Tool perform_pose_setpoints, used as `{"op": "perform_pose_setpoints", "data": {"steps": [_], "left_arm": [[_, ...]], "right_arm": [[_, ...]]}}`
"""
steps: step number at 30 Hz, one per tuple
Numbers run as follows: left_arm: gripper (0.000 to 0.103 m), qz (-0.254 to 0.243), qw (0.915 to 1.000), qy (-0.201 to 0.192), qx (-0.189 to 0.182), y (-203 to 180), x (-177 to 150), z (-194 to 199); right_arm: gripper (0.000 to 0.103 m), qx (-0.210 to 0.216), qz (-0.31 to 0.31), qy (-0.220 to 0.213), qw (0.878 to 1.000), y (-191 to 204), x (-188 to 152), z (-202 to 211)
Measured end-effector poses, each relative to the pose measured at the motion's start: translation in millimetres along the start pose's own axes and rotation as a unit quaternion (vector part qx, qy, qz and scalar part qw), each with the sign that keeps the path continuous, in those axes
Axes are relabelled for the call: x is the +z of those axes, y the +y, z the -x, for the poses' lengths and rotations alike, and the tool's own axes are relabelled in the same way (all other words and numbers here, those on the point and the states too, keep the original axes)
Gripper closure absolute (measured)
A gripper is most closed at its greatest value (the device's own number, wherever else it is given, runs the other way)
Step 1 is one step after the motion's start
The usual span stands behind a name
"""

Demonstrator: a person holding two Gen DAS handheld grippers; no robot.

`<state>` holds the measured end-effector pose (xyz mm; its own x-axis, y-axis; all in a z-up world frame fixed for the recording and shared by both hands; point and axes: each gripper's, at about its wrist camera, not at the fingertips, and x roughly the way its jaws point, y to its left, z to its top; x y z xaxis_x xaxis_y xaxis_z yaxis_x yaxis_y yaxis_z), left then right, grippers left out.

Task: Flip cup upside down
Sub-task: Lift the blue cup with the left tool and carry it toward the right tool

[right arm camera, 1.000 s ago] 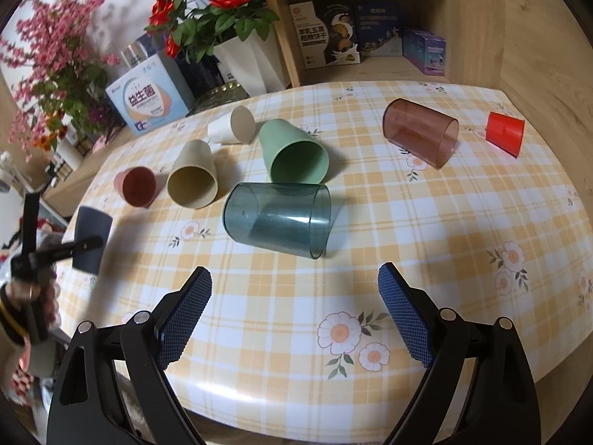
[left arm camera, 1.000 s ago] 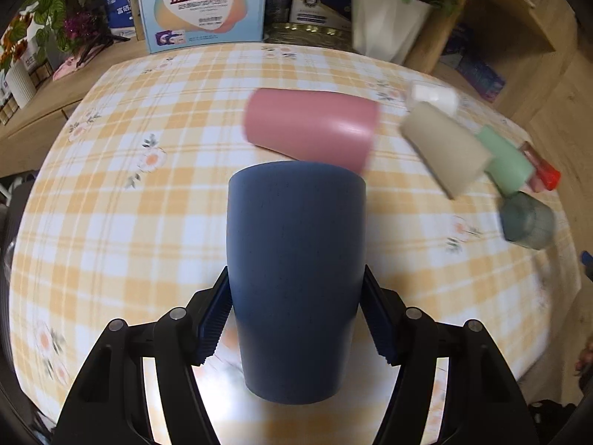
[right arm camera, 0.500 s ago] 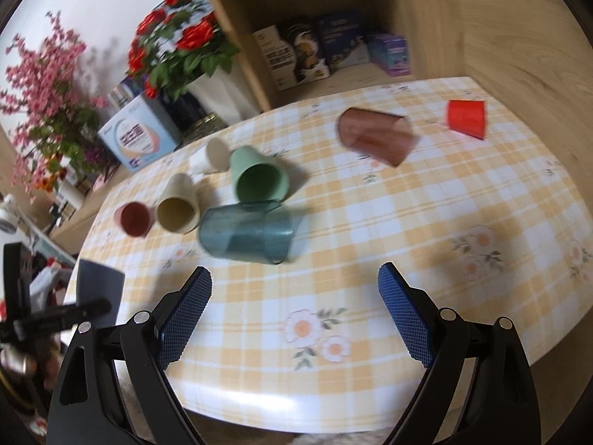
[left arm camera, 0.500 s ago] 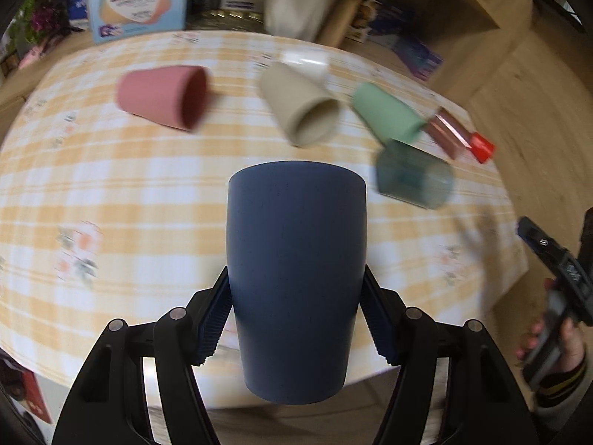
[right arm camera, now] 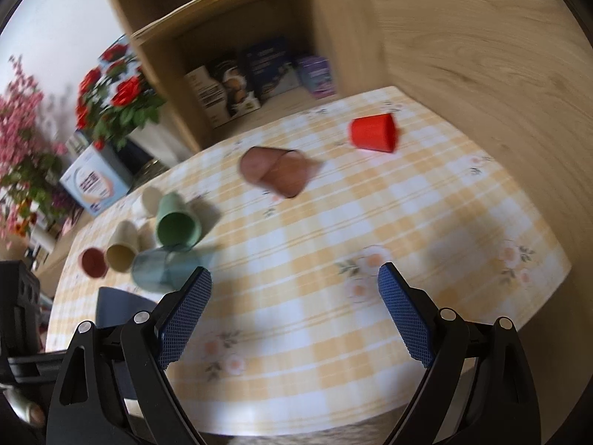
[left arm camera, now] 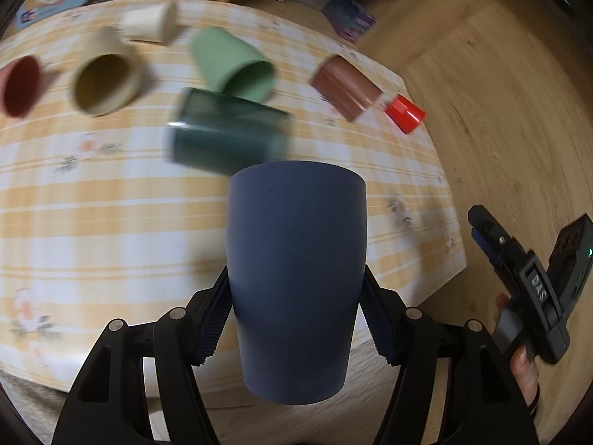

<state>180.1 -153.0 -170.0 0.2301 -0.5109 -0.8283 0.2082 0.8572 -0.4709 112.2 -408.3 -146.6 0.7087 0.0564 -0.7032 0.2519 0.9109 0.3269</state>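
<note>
My left gripper is shut on a dark blue cup and holds it in the air above the near edge of the checked table. The cup's wide end points away from the camera. The blue cup also shows at the left of the right wrist view. My right gripper is open and empty above the table's front edge. It shows at the right of the left wrist view, off the table.
Several cups lie on their sides: pink, beige, white, green, dark teal, brown, red. A wooden shelf, boxes and flower pots stand behind.
My left gripper has swung right with the blue cup, so the row of cups slid left in its view. My right gripper has drawn back and turned right.
</note>
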Motion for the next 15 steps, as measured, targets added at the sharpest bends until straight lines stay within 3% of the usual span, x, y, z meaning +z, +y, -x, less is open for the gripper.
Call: {"op": "perform_pose_setpoints", "data": {"steps": [7,15], "left_arm": [[0.039,0.01,0.9997,0.013,-0.016,-52.3,22.2,-58.2],[0.039,0.032,0.9989,0.023,-0.027,-71.5,31.8,-104.6]], "right_arm": [[0.015,-0.038,-0.011,0.003,0.999,-47.7,8.5,1.6],[0.015,-0.068,-0.038,0.009,0.997,-94.8,11.7,-1.8]]}}
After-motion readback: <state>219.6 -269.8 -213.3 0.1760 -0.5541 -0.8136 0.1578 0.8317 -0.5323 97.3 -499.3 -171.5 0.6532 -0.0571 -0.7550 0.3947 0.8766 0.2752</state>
